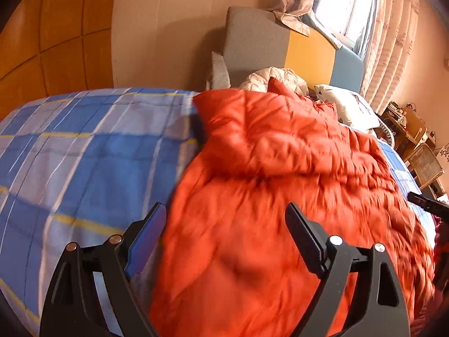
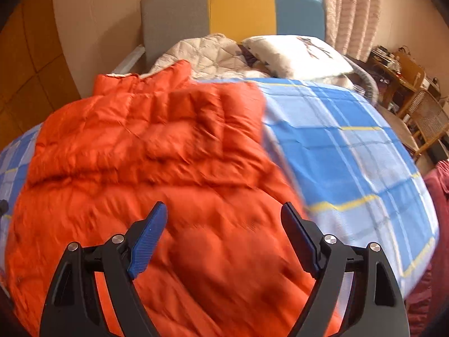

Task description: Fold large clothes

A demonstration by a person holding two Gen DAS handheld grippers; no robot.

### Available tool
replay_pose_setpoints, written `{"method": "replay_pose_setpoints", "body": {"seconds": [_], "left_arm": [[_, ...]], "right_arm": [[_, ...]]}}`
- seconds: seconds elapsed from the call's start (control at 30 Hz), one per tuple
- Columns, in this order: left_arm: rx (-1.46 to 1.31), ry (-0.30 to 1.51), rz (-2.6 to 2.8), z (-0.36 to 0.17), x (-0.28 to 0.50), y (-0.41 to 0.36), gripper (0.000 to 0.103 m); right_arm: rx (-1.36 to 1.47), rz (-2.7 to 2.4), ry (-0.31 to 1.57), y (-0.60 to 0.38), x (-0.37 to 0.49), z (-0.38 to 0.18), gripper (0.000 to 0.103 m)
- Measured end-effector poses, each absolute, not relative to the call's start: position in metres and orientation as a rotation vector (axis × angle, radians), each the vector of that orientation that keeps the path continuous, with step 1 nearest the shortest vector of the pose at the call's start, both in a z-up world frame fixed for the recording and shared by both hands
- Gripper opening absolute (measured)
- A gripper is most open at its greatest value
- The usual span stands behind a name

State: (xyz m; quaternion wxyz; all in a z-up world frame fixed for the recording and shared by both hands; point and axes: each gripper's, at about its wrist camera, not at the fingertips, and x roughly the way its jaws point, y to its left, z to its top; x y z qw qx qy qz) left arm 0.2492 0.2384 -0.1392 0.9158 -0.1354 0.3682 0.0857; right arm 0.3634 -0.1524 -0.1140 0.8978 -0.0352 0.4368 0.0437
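An orange quilted puffer jacket [image 1: 266, 168] lies spread on the blue plaid bed sheet [image 1: 84, 154], its upper part doubled over the lower body along a crosswise crease. My left gripper [image 1: 226, 206] hovers above the jacket's near left edge, open, with nothing between its fingers. In the right wrist view the same jacket [image 2: 154, 154] fills the left and middle, with bare sheet [image 2: 350, 154] to its right. My right gripper [image 2: 223, 205] is open over the jacket's near right edge and holds nothing. Both views are motion-blurred.
A grey, yellow and blue headboard [image 2: 241, 11] stands at the far end, with a cream quilt [image 2: 210, 53] and a white pillow [image 2: 297, 53] before it. A wooden desk [image 2: 393, 70] and a wicker chair [image 2: 429, 118] stand to the right. Dark red cloth [image 2: 437, 196] hangs at the right edge.
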Motion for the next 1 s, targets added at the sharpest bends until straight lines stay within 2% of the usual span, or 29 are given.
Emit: {"method": "replay_pose_setpoints", "body": {"seconds": [0.2, 0.4, 0.53, 0.57, 0.63, 0.7, 0.73, 0.77, 0.8, 0.87, 1.0], "left_arm": [[-0.326, 0.791, 0.162, -0.156, 0.182, 0.251, 0.083], [-0.422, 0.828, 0.122, -0.174, 0.130, 0.252, 0.062], [-0.486, 0.852, 0.093, -0.183, 0.109, 0.249, 0.058], [-0.495, 0.861, 0.080, -0.185, 0.105, 0.247, 0.056], [-0.503, 0.877, 0.047, -0.190, 0.100, 0.241, 0.046], [-0.496, 0.894, 0.017, -0.193, 0.097, 0.233, 0.032], [-0.488, 0.896, 0.012, -0.193, 0.095, 0.231, 0.027], [-0.491, 0.890, -0.010, -0.191, 0.093, 0.229, 0.014], [-0.487, 0.875, -0.015, -0.187, 0.089, 0.228, 0.010], [-0.478, 0.848, -0.032, -0.179, 0.081, 0.228, 0.007], [-0.477, 0.814, -0.066, -0.160, 0.062, 0.229, 0.006]], "right_arm": [[-0.031, 0.091, 0.982, -0.213, 0.302, -0.129, 0.083], [0.103, 0.130, 1.062, -0.244, 0.250, -0.160, 0.083], [0.162, 0.176, 1.077, -0.248, 0.223, -0.170, 0.080], [0.173, 0.193, 1.080, -0.247, 0.218, -0.172, 0.074], [0.183, 0.216, 1.077, -0.247, 0.212, -0.174, 0.067], [0.198, 0.242, 1.069, -0.247, 0.209, -0.172, 0.049], [0.196, 0.258, 1.061, -0.247, 0.207, -0.169, 0.043], [0.188, 0.278, 1.043, -0.244, 0.204, -0.164, 0.031], [0.185, 0.291, 1.030, -0.243, 0.202, -0.159, 0.023], [0.183, 0.312, 1.008, -0.242, 0.196, -0.149, 0.016], [0.167, 0.347, 0.978, -0.243, 0.183, -0.132, 0.011]]}}
